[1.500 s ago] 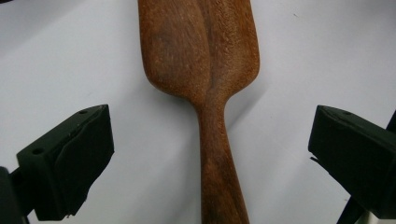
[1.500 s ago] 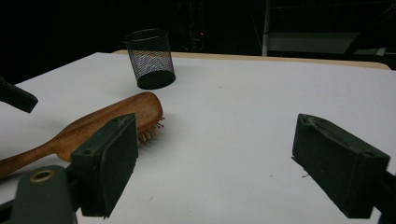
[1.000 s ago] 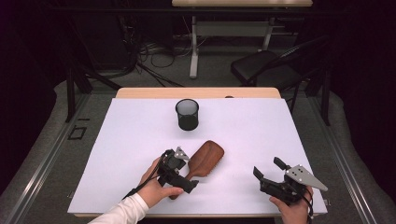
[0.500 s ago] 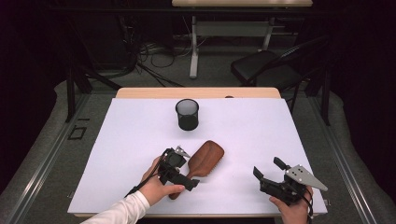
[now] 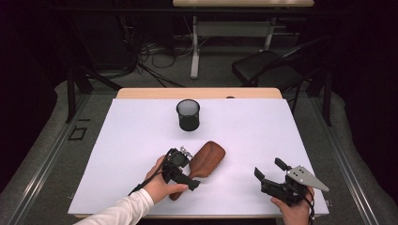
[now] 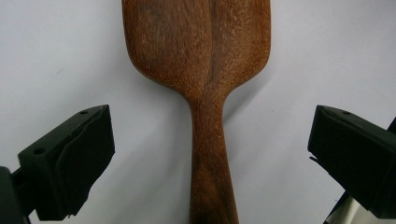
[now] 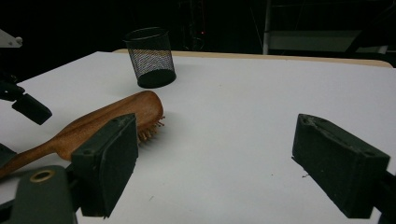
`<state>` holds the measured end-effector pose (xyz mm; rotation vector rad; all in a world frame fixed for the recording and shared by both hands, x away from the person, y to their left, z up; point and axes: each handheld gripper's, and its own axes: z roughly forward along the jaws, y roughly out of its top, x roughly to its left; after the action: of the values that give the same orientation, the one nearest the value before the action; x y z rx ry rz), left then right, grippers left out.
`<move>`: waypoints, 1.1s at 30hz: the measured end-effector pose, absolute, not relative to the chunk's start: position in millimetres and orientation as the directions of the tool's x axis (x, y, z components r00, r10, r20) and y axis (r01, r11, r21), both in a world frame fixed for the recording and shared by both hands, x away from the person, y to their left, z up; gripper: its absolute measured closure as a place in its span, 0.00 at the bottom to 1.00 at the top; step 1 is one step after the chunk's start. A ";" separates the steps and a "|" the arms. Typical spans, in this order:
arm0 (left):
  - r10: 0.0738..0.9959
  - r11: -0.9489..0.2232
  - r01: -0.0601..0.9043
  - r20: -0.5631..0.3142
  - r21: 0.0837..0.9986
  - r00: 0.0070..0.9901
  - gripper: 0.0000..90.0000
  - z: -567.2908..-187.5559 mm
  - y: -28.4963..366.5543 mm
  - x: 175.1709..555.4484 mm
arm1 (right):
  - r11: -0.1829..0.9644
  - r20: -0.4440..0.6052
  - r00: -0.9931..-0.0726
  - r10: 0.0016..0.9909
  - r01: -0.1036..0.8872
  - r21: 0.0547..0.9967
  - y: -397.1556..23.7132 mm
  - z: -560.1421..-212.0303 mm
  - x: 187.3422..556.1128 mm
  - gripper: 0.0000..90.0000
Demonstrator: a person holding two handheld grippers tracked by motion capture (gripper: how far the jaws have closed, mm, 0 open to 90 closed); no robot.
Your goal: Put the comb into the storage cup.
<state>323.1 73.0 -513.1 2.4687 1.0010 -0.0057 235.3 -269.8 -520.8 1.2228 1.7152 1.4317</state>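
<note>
The left claw stood wide open, poised over the handle of the wooden hairbrush. In the left gripper view its 2 black jaws flanked the handle, each well apart from it, with the brush running straight ahead between them and its broad back widening beyond the jaw tips. Nothing was gripped yet.

The brush lay bristles down on the white desk, its handle end nearest the left claw and its head pointing away, toward the black mesh cup that stood upright farther ahead. In the right gripper view the bristles showed under the head, resting on the desk surface.

The right claw was also open and held nothing. It hovered well apart from the brush, off to the side, near the desk's front edge; from it the brush lay ahead and to 1 side, and the cup beyond that.

The step in hand looked like the approach to a pick: the left claw was lined up on the handle but had not closed. The next move probably called for lowering a little so the pads sat level with the handle's sides, then closing squarely across it. The handle is smooth and tapered, so a grip too near the end could slip.
</note>
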 end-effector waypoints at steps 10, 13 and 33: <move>0.672 -0.621 0.680 -0.183 0.389 0.718 0.02 -518.8 69.8 330.8 | -0.002 0.121 -0.406 0.906 0.282 0.959 -269.4 -521.1 235.3 0.16; 0.674 -0.622 0.686 -0.187 0.378 0.715 0.03 -520.3 68.8 332.6 | -0.001 0.120 -0.407 0.905 0.281 0.960 -269.4 -521.0 235.4 0.16; 0.688 -0.613 0.715 -0.219 0.335 0.692 0.17 -522.7 62.6 336.0 | -0.003 0.123 -0.407 0.905 0.285 0.959 -269.6 -521.2 235.5 0.16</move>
<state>336.0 62.6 -522.7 2.5069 1.0916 -0.0956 235.5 -269.6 -521.2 1.2320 1.7200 1.4333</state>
